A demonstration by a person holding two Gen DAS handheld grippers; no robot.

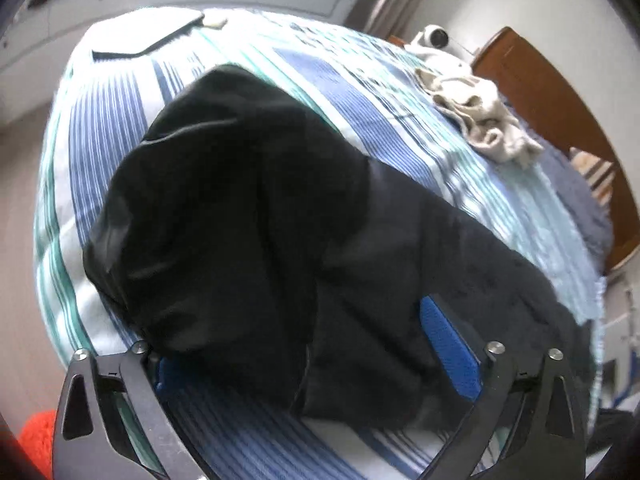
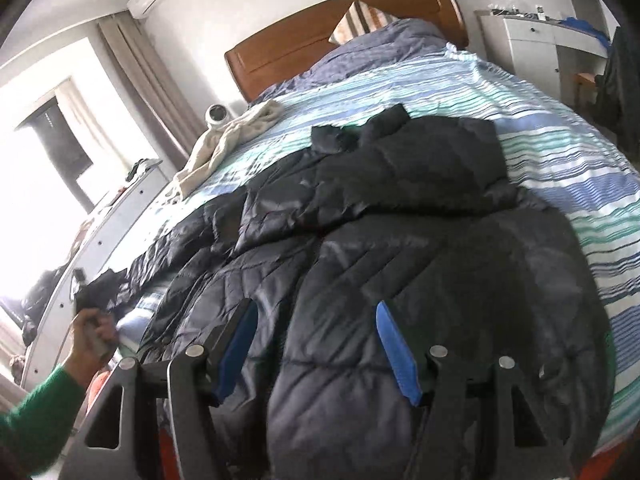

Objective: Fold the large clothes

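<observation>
A dark padded jacket (image 2: 360, 248) sprawls across a striped bed (image 2: 580, 168), cream garment (image 2: 224, 144) at ten o'clock; both claws, left (image 1: 316, 360) and right (image 2: 316, 352), hover apart, empty.

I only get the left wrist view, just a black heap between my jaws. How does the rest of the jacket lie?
Observer: The quilted jacket lies spread across the bed, its far end bunched toward the headboard.
Operator: And my other hand?
Observer: The right gripper is above the jacket's near end, jaws open, nothing pinched.
Operator: What's beside the headboard?
Observer: A white cabinet stands to its right.
</observation>
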